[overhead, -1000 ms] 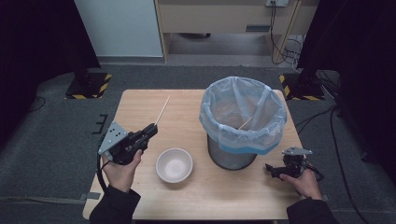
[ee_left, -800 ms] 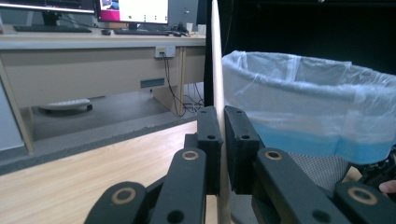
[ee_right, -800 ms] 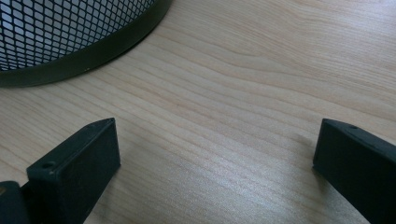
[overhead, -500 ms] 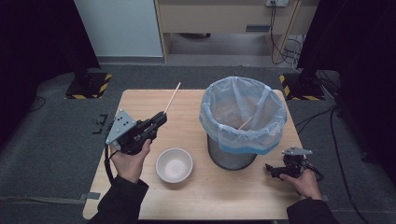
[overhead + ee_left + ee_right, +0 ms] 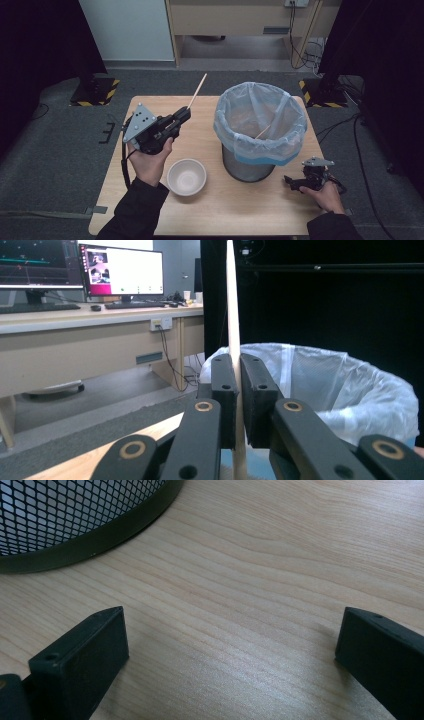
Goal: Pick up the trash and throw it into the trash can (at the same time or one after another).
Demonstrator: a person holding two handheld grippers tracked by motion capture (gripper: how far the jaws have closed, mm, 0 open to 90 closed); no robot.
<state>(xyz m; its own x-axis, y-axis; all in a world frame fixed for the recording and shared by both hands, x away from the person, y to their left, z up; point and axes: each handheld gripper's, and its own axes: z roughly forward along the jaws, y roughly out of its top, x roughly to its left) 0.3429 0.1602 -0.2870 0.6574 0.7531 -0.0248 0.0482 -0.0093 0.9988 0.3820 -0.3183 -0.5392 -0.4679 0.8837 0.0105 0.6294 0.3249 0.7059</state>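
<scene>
Left gripper [image 5: 184, 115] has its jaws pinching the wooden stick [image 5: 197, 91] mid-air, left of the bin [image 5: 260, 125]. Swing it above the bag opening before letting go, probably tip-down. Right gripper [image 5: 295, 183] rests near-right on the worktop [image 5: 240, 200], jaws spread.

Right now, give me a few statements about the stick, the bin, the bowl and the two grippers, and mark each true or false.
1. The left gripper is shut on a wooden stick. True.
2. The bowl holds a stick. False: it is empty.
3. The bin is lined with a pale bag and already has a stick inside. True.
4. The right gripper grips the bin's rim. False: it rests low on the table beside the bin's base, jaws wide apart with nothing between them.
5. The held stick lies flat on the table. False: it is lifted clear, pointing up and away from the person.
</scene>
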